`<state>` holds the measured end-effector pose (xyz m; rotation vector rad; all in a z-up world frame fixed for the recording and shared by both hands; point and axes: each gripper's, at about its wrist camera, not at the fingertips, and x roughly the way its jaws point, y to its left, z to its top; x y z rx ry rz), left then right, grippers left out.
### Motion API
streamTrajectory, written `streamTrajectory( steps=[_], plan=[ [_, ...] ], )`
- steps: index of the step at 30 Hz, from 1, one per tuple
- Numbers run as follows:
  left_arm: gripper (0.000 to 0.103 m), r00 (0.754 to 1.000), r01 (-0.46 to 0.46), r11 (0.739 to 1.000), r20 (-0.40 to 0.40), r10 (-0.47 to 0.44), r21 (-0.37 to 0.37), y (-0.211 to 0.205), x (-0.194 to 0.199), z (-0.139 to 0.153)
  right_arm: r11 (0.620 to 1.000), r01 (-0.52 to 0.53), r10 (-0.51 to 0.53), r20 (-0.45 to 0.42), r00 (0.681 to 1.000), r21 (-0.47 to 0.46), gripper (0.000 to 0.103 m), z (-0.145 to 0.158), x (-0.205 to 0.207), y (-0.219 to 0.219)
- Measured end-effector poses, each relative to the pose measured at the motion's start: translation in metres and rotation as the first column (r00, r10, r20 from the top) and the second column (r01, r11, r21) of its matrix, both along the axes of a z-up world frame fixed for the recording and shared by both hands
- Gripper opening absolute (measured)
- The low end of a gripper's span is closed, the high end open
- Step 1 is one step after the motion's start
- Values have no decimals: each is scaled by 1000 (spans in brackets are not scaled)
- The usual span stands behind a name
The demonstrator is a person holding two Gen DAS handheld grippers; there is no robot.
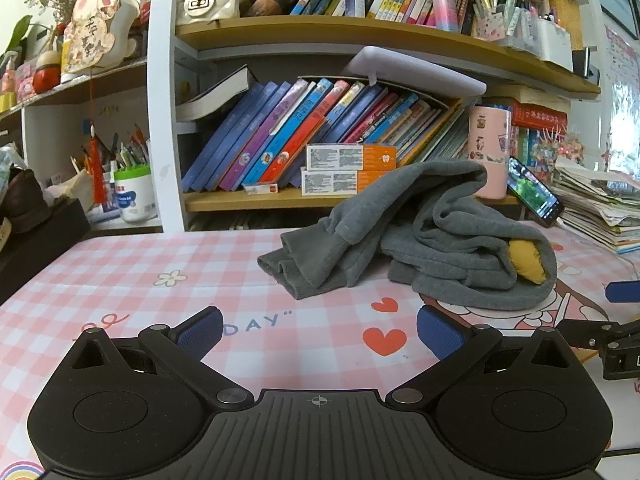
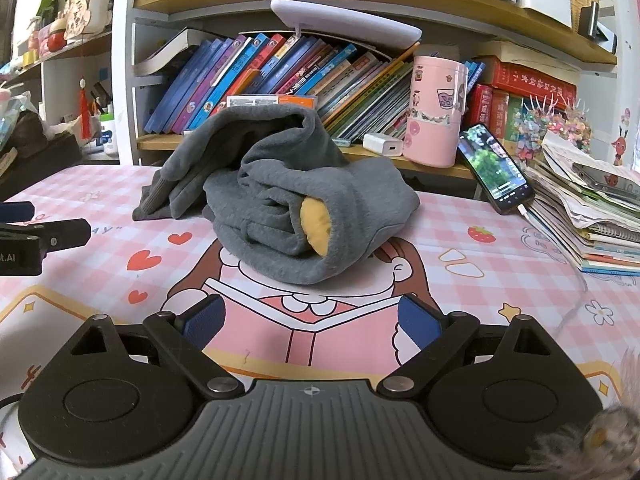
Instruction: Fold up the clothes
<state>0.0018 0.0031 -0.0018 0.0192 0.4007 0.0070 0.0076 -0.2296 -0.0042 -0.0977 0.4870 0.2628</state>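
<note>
Grey fleece, the garment [image 2: 280,196] lies bunched toward the worktop's [image 1: 120,272] back edge below the bookshelf, both grippers — left gripper [image 1: 318,334], right gripper [image 2: 312,320] — wide open and empty, so best pinch a cuff and spread it flat first.

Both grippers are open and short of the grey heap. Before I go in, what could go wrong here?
1. The grey garment lies bunched with a yellow lining tucked inside; a pinch by the right gripper may catch several layers rather than one edge.
2. Spreading it rightward could knock the propped phone, its plugged cable or the paper stack.
3. The ribbed cuff nearest the left gripper is doubled over, so lifting there may drag the whole heap.
</note>
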Motion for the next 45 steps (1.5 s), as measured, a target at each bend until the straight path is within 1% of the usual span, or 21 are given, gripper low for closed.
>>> streamTrajectory(
  steps=[11, 15, 21, 25, 27, 30, 34, 39, 41, 42, 43, 44, 45],
  plan=[
    [103, 1000, 3, 1000, -3, -3, 0, 0, 0, 0, 1000, -6, 6, -4, 1000, -5, 94, 0, 1, 1],
    [103, 1000, 9, 1000, 1, -9, 3, -1, -1, 0, 1000, -3, 3, -2, 1000, -10, 98, 0, 1, 2],
    [103, 1000, 8, 1000, 1, -8, 0, -1, 0, 1, 1000, -2, 2, 10, 1000, -16, 98, 0, -1, 2],
    [103, 1000, 9, 1000, 8, -9, -9, 1, -2, 1, 999, -38, 38, 21, 999, -6, 99, 1, -4, 3],
    [103, 1000, 7, 1000, 9, -7, -17, 2, -2, 1, 997, -70, 69, 36, 997, 32, 99, 4, -5, 2],
    [103, 1000, 3, 1000, 4, -2, -26, 3, -1, 1, 992, -112, 111, 33, 993, 55, 99, 13, 2, 3],
    [103, 1000, 3, 999, 1, -3, -36, 5, 0, 0, 994, -110, 110, 64, 992, 1, 98, 28, 27, 8],
    [103, 1000, 26, 999, 1, -26, -38, 4, 0, 0, 996, -84, 84, 3, 996, 6, 95, 27, 70, 5],
    [103, 999, 42, 998, -5, -43, -48, 4, 2, 0, 997, -79, 79, -22, 997, 3, 88, 21, 83, 6],
    [103, 999, 49, 997, -9, -49, -58, 4, 3, 0, 997, -78, 78, -34, 996, 0, 81, 18, 88, 6],
    [103, 998, 52, 996, -13, -53, -74, 5, 5, -1, 997, -76, 75, -45, 996, -2, 71, 15, 92, 6],
    [103, 998, 56, 994, -18, -58, -89, 6, 7, -1, 997, -74, 73, -56, 996, -5, 65, 12, 96, 6],
    [103, 998, 58, 993, -20, -60, -104, 6, 9, -1, 997, -71, 70, -66, 995, -6, 46, 9, 100, 5]
  ],
)
